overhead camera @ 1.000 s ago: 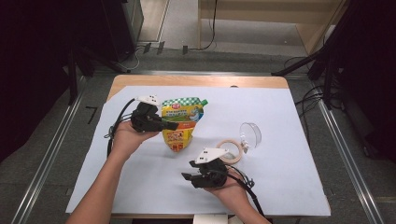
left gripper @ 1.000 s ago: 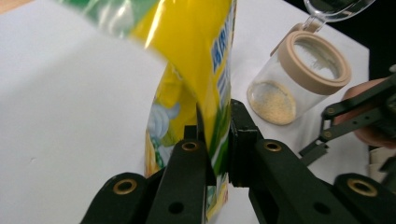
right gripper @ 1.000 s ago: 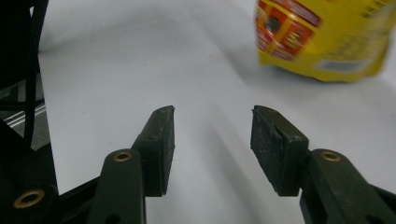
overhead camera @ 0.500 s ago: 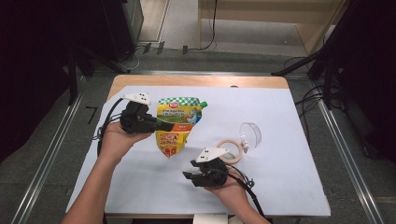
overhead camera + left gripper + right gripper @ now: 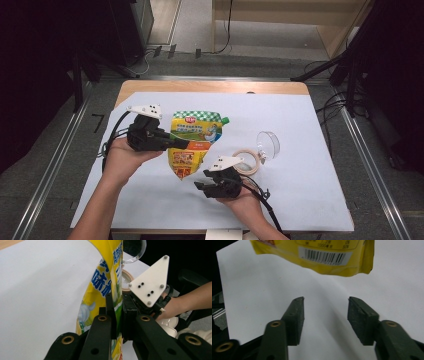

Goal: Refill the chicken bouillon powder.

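White sheet (image 5: 310,150) covers the table; bare sheet lies all around. Left gripper (image 5: 182,145) pinches the yellow spouted pouch (image 5: 195,135) by its edge, lifted off the sheet. Right gripper (image 5: 325,306) hovers below it, jaws half apart, holding nothing. Tape roll (image 5: 248,161) and clear cup (image 5: 269,144) sit just right.

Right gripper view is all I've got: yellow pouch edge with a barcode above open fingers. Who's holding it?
Observer: The left gripper is, shut on the pouch at its side edge.
Operator: Off the table?
Observer: The high view doesn't settle whether its bottom corner touches the white sheet.
Operator: Anything near my right gripper?
Observer: A tape roll lies just beyond the right gripper, with a clear round piece past it.
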Demonstrator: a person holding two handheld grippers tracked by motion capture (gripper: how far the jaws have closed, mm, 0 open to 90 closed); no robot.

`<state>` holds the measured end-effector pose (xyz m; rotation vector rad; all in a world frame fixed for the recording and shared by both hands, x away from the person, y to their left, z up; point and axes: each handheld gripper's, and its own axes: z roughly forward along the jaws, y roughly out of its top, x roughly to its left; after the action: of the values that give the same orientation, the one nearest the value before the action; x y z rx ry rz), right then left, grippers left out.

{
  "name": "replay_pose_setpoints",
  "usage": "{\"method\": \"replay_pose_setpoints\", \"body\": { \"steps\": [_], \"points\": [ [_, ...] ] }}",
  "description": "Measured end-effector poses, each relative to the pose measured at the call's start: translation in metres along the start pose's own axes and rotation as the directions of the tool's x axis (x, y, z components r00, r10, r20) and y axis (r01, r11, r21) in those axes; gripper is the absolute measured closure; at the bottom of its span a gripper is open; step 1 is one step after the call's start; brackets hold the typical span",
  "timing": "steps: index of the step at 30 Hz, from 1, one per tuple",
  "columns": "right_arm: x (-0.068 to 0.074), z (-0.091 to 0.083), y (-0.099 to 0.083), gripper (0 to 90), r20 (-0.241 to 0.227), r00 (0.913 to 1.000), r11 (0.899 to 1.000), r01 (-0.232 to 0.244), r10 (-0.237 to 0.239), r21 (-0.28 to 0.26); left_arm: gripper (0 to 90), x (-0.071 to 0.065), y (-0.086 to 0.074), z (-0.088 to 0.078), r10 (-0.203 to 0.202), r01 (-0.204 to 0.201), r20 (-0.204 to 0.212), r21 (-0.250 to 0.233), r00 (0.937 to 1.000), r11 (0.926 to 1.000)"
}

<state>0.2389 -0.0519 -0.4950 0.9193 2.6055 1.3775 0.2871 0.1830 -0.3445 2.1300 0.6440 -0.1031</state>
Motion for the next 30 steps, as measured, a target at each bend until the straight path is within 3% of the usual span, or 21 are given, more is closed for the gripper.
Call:
{"method": "replay_pose_setpoints", "body": {
  "steps": [5, 15, 17, 21, 30],
  "points": [
    [-0.003, 0.004, -0.002, 50.3, 0.018, 0.9996, 1.000, -0.022, 0.022, -0.013, 87.7, -0.009, 0.003, -0.001, -0.007, 0.007, -0.002, 0.004, 1.0000, 1.0000],
    [-0.003, 0.004, -0.004, 76.2, 0.087, 0.9961, 0.998, -0.006, 0.011, -0.062, 87.7, -0.031, 0.010, -0.001, 0.014, -0.014, 0.023, 0.011, 0.9996, 0.9998],
    [-0.004, 0.004, -0.004, 75.0, 0.077, 0.9966, 0.996, -0.023, 0.030, -0.083, 87.7, -0.033, 0.009, 0.000, 0.010, -0.011, 0.028, 0.013, 0.9996, 0.9999],
    [-0.002, 0.005, -0.004, 68.7, 0.044, 0.9990, 0.995, -0.002, 0.007, -0.104, 87.7, -0.032, 0.007, 0.004, -0.004, 0.003, 0.034, 0.015, 0.9994, 0.9999],
    [-0.001, 0.003, -0.005, 70.5, 0.056, 0.9984, 0.990, 0.005, 0.003, -0.141, 87.7, -0.034, 0.009, 0.001, -0.011, 0.012, 0.062, -0.013, 0.9980, 0.9998]
  ]
}}
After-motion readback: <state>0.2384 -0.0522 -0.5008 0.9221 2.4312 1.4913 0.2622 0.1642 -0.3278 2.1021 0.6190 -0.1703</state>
